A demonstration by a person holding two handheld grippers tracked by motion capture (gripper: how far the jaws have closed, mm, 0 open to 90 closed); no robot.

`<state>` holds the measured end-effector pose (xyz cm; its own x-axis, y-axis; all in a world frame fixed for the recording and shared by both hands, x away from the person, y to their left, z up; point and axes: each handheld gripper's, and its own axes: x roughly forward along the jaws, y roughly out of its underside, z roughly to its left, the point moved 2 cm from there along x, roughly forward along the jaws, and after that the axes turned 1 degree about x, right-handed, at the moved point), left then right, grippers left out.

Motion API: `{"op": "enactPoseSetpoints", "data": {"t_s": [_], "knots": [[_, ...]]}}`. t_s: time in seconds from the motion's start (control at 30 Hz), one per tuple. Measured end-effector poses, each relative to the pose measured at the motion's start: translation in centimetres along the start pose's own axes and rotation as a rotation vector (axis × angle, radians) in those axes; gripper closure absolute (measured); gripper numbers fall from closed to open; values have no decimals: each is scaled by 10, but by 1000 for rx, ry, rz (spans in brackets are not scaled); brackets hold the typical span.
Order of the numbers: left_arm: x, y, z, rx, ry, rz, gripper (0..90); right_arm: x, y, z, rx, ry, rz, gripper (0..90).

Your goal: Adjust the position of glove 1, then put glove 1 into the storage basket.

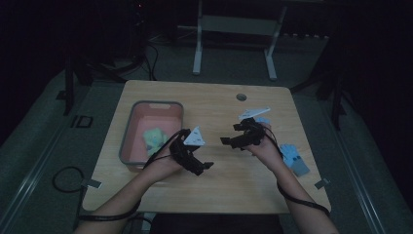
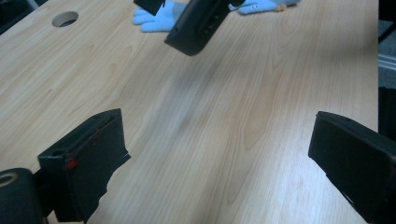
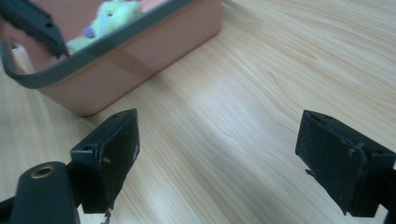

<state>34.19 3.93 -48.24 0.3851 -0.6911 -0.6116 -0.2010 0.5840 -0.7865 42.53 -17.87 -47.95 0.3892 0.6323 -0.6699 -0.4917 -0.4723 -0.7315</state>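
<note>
Both grippers, left (image 1: 207, 165) and right (image 1: 225, 141), hover wide and empty above the pale wooden table (image 1: 214, 105). The light-blue plush toy (image 1: 293, 158) lies near its right edge, just beside the right hand; a careless sweep there could nudge it off. The green plush toy (image 1: 155, 137) sits inside the pink grey-rimmed bin (image 1: 127, 127).

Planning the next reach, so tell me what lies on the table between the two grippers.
Nothing: bare wooden table separates the left gripper and right gripper, seen in the high view.

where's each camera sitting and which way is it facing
high view: above the person's side, looking forward and down on the table; both forearms, left gripper, right gripper.
left gripper view: on that gripper, facing the blue toy; own open jaws.
right gripper view: on that gripper, facing the bin and green toy; own open jaws.
shared: each gripper view catches the other gripper's jaw.
</note>
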Motion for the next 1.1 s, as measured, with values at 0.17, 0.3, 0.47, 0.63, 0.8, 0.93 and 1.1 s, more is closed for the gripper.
{"op": "enactPoseSetpoints", "data": {"t_s": [0.17, 0.3, 0.47, 0.63, 0.8, 0.93, 1.1], "knots": [[17, 6, -10, -12, 33, 3, 33, -12, 16, -13, 16, 59, -35, 217], [33, 14, -21, -4, 70, 19, 29, -23, 28, -24, 28, 109, -50, 285], [46, 25, -31, 14, 69, 37, 27, -32, 41, -41, 50, 198, -22, 425], [57, 39, -36, -10, 36, 31, 27, -40, 52, -63, 123, 308, -9, 519], [62, 52, -39, -17, -9, 26, 27, -41, 55, -80, 166, 358, 7, 526], [64, 58, -40, -36, -15, 23, 27, -39, 51, -101, 202, 409, 18, 541], [67, 64, -42, -57, -17, 28, 27, -29, 43, -122, 334, 488, 86, 565]]}}
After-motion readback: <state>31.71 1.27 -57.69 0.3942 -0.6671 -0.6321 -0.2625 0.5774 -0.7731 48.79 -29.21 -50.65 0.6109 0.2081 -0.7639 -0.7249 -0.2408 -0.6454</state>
